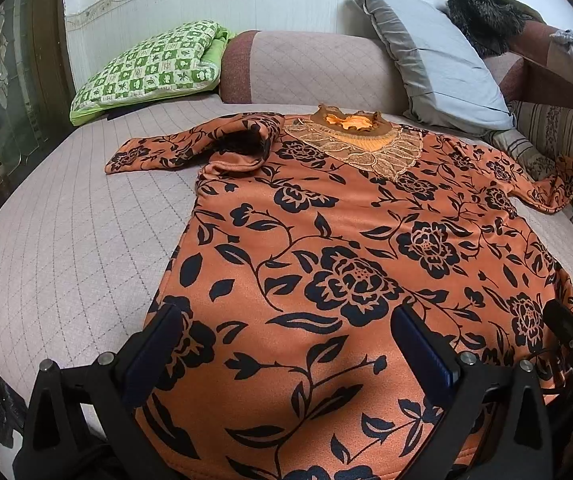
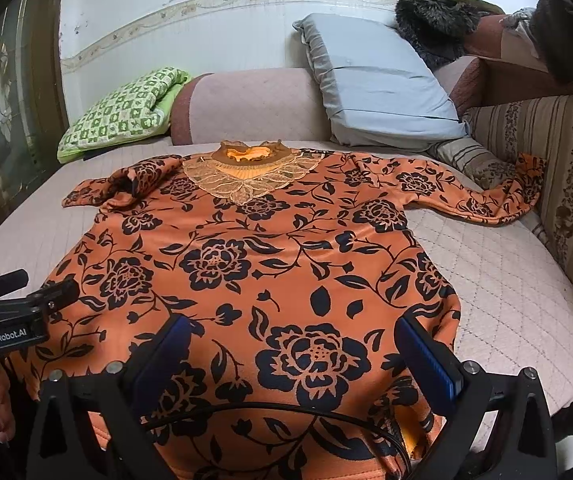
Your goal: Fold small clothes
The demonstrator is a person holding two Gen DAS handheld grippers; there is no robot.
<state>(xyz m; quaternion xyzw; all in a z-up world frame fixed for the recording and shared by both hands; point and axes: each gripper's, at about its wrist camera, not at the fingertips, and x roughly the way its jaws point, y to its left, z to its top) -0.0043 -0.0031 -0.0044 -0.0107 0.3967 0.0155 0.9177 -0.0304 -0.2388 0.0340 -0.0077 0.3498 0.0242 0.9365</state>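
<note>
An orange top with black flowers lies flat, front up, on the pale quilted bed; it also shows in the right wrist view. Its lace collar points toward the far pillows. The left sleeve is bent near the shoulder; the right sleeve reaches the striped side cushion. My left gripper is open above the hem's left part. My right gripper is open above the hem's right part. Neither holds cloth. The other gripper shows at each view's edge.
A green checked pillow and a grey pillow lean at the far end by a pink bolster. A dark fur item sits behind. A striped cushion borders the right. A cable crosses the hem.
</note>
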